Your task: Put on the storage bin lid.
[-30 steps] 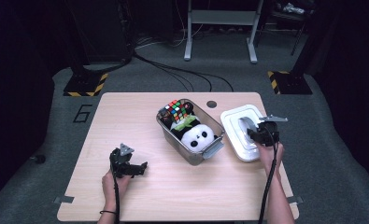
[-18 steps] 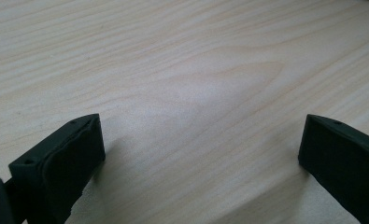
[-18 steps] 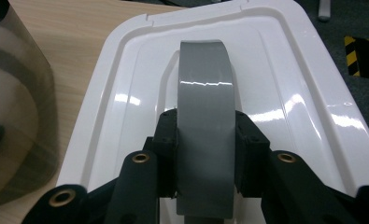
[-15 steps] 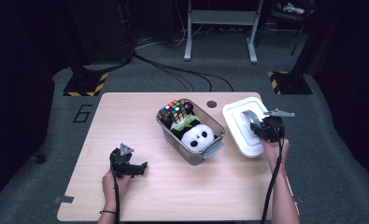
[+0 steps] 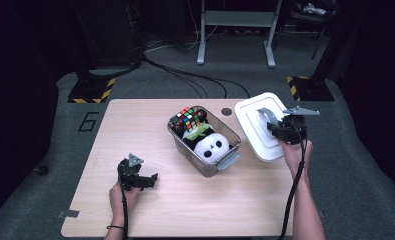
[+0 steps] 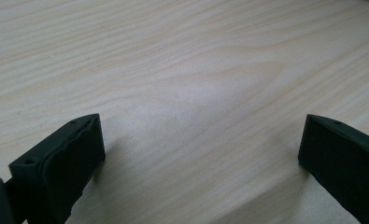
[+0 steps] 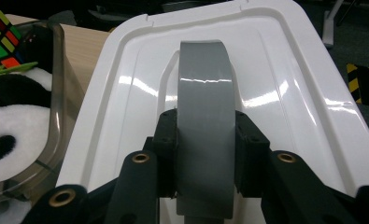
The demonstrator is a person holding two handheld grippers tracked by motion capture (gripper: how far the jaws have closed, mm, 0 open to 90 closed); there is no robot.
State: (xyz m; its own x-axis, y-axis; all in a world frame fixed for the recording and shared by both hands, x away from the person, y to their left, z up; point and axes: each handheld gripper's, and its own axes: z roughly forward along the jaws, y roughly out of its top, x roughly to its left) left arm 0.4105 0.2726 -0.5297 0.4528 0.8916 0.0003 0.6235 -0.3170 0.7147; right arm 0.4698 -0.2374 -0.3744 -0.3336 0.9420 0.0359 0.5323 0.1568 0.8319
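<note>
Lifted since earlier frame: white lid, now tilted above worktop's right edge, grey handle clamped in right gripper. Left gripper unmoved near front-left corner, jaws spread, nothing between.

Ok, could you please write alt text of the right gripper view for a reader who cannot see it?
The right gripper grips a grey roll of tape on edge between its two black jaws, above a white plastic lid. At the left stands a clear bin with a panda plush and a colourful puzzle cube inside.
</note>
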